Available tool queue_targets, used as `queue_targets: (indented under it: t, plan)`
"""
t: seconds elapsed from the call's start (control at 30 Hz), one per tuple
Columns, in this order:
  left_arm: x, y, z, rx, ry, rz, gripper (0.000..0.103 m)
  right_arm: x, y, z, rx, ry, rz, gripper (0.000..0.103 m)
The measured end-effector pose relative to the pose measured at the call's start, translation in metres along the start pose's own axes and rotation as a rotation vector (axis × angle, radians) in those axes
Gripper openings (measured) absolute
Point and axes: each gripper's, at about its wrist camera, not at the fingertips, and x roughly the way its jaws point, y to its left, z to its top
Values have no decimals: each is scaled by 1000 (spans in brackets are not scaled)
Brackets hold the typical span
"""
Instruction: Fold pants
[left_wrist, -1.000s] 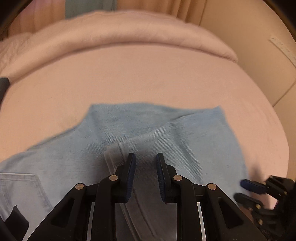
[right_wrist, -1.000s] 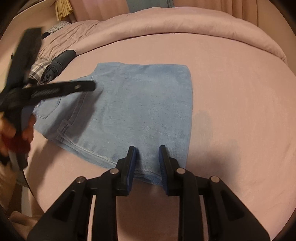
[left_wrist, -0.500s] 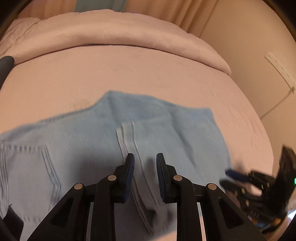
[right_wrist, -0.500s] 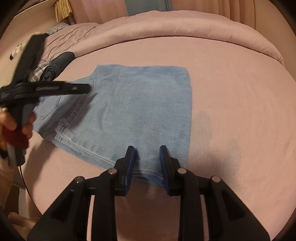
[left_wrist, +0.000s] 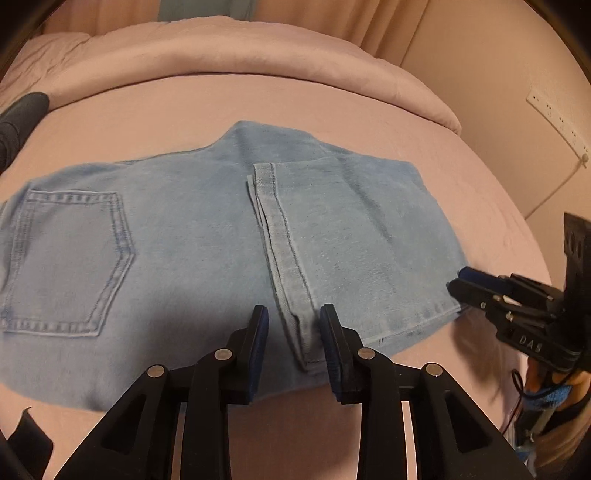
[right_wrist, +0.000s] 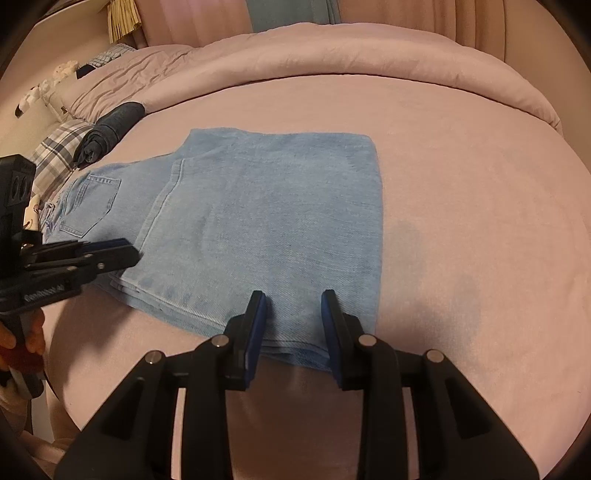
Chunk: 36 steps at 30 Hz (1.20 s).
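**Q:** Two grippers are seen; how are they set?

**A:** The left gripper (left_wrist: 293, 314) is held low over the near edge of the pants (left_wrist: 207, 236), and its jaws are opening. The doubled leg hem (left_wrist: 284, 258) runs between the blue pads (left_wrist: 260, 334), which are not pressed on it. The right gripper (right_wrist: 293, 301) is held over the near right corner of the pants (right_wrist: 266, 221); its jaws are parted and the folded edge is seen between the fingers, though whether the pads touch the denim cannot be told.

**Q:** Where are the pants found?

**A:** They are laid flat on the pink bed sheet (right_wrist: 461, 206), folded over, so that the legs are stacked on the seat. A back pocket (left_wrist: 66, 258) is shown facing up on the left side. The hems are lined up just right of the pocket panel.

**Q:** Is anything held in a bin, basket or box?

**A:** No container can be made out. A rolled dark garment (right_wrist: 110, 131) is seen lying loose on the bed beside a plaid cloth (right_wrist: 59, 151), well apart from the pants. A pink duvet (right_wrist: 351, 59) is bunched along the far edge.
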Motion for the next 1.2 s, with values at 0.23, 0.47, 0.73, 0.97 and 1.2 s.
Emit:
queue_targets:
  t: [0.23, 0.47, 0.73, 0.97, 1.2]
  plan:
    - [-33, 13, -8, -37, -62, 34, 31, -23, 33, 13, -67, -81, 25, 37]
    - [-55, 38, -23, -111, -91, 75, 31, -2, 77, 21, -108, -54, 121, 37]
    - [-65, 52, -26, -167, -124, 67, 31, 24, 126, 34, -156, -32, 153, 24]
    - [-77, 65, -32, -186, -152, 76, 36, 45, 140, 38, -170, 63, 145, 18]
    - [-94, 96, -45, -307, -195, 57, 62, 23, 149, 48, -125, 4, 230, 44]
